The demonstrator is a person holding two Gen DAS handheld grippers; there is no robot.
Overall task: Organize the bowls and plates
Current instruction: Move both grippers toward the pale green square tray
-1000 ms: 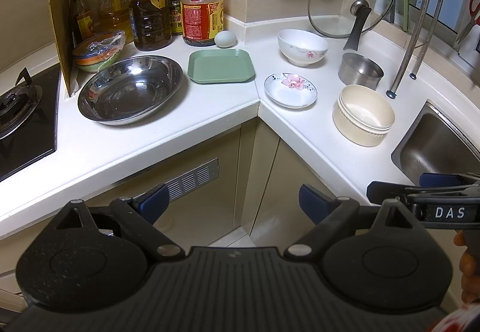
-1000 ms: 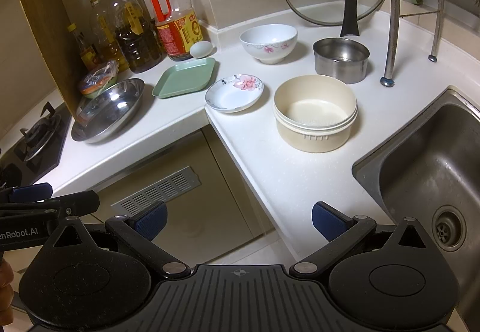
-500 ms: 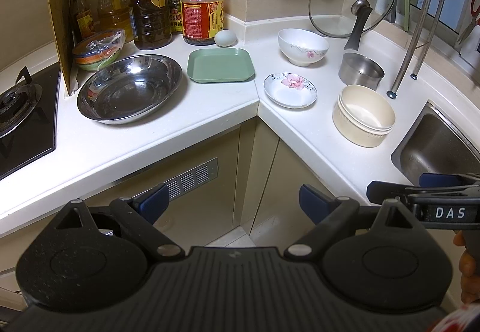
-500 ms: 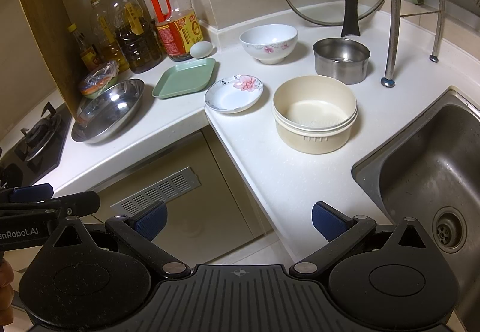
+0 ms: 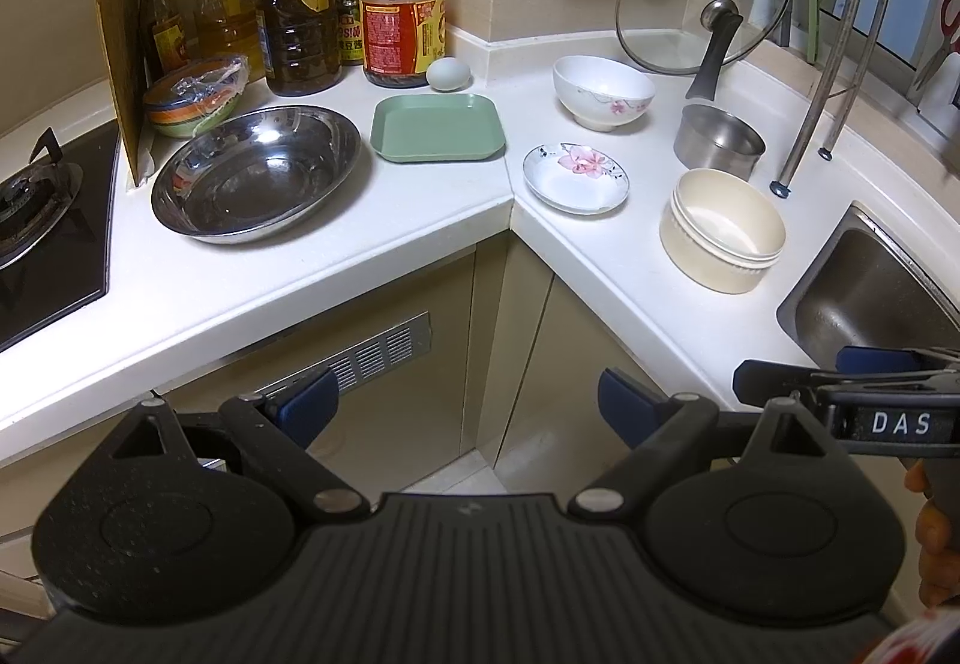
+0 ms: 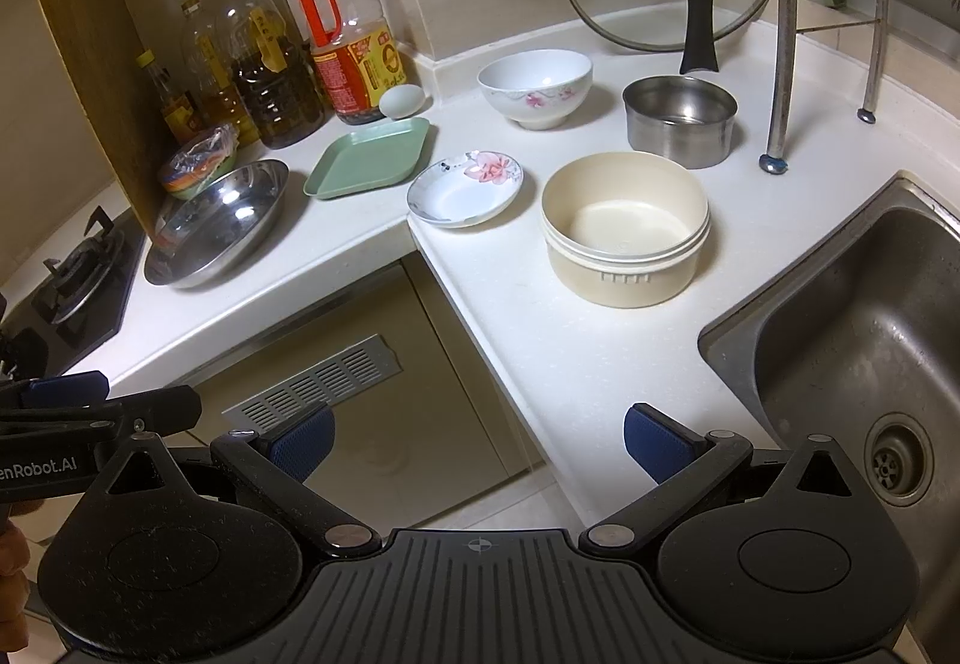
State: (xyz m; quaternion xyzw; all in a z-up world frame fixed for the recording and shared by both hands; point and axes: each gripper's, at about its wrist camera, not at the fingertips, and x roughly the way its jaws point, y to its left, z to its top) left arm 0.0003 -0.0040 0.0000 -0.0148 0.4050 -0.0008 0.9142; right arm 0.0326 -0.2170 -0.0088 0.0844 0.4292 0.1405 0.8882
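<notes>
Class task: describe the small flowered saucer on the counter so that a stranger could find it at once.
Find the inner corner of the white countertop. The small flowered saucer lies there, between the green square plate and the cream tub. It alone is shallow, round and white with a pink flower.

A: Where did the left wrist view look from?

B: From in front of the corner bench (image 5: 336,268), held back over the cabinet doors, facing the steel basin (image 5: 257,173) and green tray (image 5: 437,127).

A: And the right wrist view?

B: Further right, closer to the sink (image 6: 864,328), angled down at the cream bowl (image 6: 624,226).

A: What did they share?

B: The whole corner: the flowered saucer (image 6: 465,188), white bowl (image 5: 603,90), and each caught the other gripper at its edge.
</notes>
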